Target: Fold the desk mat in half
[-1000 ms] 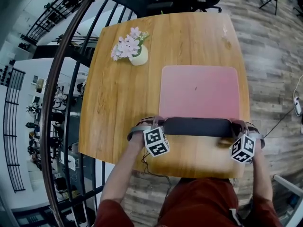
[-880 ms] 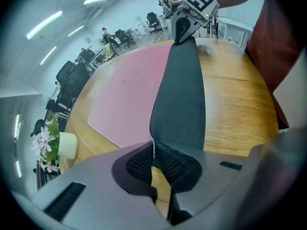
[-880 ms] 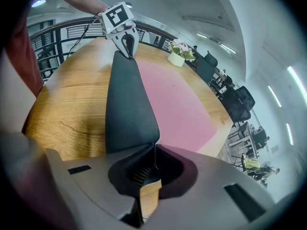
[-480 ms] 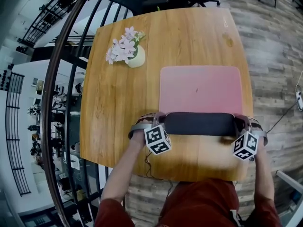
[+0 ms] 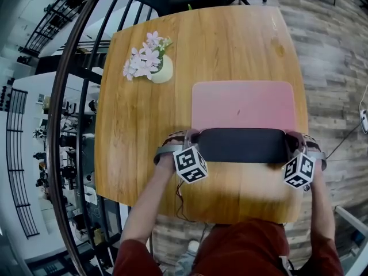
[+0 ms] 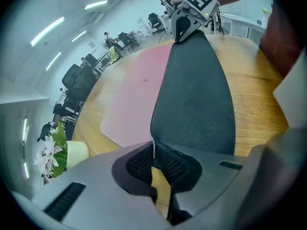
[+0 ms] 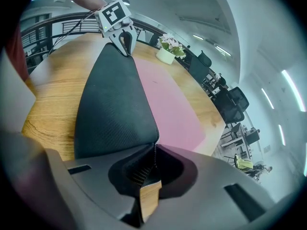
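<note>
Railing [image 5: 73, 96]: dark curved bars run down the left side of the head view.
Flower pot [image 5: 163, 73]: a pale pot of pink and white blossoms stands on the upper left part of the table, well apart from the mat.
Table [image 5: 230, 39]: a light wooden top fills the middle of the head view and is bare along its far edge.
Left gripper [image 5: 191, 136]: it sits just left of centre and points down at the mat's near left corner. Its jaws are pressed together, pinching that corner, and black mesh fills the gap between them in the left gripper view. Its marker cube [image 5: 190, 164] lies below it, and a bare forearm runs off toward the bottom of the frame.
Desk mat [image 5: 244, 105]: it lies right of centre on the table. The pink face is flat on the wood at the far side, while the near edge is lifted and turned over, showing the black mesh underside as a band between the two grippers. That band seems to be held clear of the pink face, though the head view does not settle it.
Right gripper [image 5: 294, 138]: it sits at the lower right, with its jaws closed tight on the mat's near right corner.
Floor [image 5: 336, 56]: grey wood planks run down the right edge.
</note>
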